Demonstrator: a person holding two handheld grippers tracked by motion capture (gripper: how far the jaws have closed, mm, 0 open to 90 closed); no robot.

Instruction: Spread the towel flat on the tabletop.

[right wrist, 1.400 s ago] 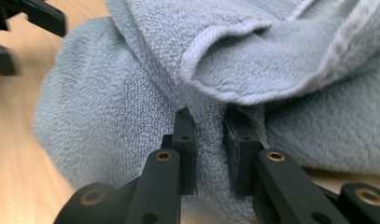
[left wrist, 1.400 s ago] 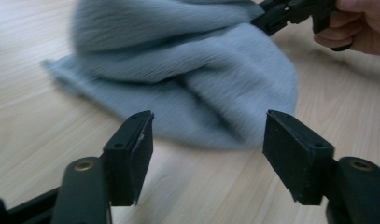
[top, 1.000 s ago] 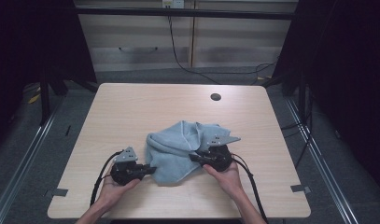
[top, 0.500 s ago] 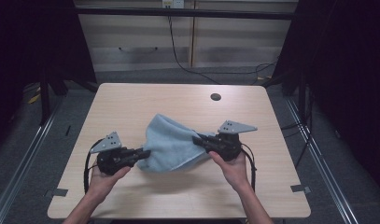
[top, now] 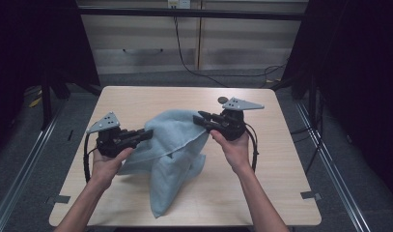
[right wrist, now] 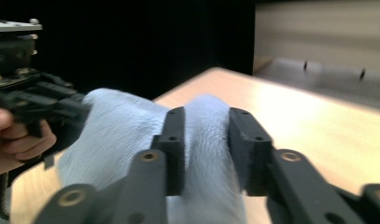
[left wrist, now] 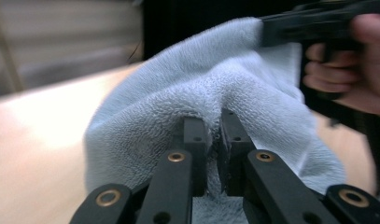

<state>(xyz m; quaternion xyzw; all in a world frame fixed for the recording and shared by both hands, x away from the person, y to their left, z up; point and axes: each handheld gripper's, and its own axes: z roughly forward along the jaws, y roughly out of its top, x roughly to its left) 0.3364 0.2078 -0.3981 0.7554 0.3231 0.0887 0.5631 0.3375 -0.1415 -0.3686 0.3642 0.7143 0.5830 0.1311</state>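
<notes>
— Holding a light blue towel [top: 177, 145] up between us, are we? Where does it sit over the counter [top: 290, 159]?

— We have it lifted above the middle of the counter. Its upper edge stretches between the two grippers, and a long fold hangs down toward the near edge, where the lowest tip seems to rest on the wood just short of that edge.

— What is our left gripper [top: 145, 134] doing?

— We see it over the left half of the counter, pointing toward the middle. In the left gripper view its jaws stand close together and clamped on a pinch of the towel [left wrist: 178, 93], with the cloth bunched up around the pads.

— And our right gripper [top: 203, 120]?

— It is over the right half, nearer the far edge, pointing back toward the left one. Its jaws have just been opening. In the right gripper view they stand apart with a ridge of towel [right wrist: 204, 140] running between them. The left pad lies against the cloth, but we cannot tell whether the right pad touches it, so we would not call that a firm grip.

— Anything else on the counter?

— A small dark round thing [top: 222, 100] lies near the far edge, behind the right gripper. We cannot tell what it is.

— And the hands?

— Our left hand [top: 107, 162] and right hand [top: 235, 147] come in from the near edge, each wrapped around its gripper.
</notes>
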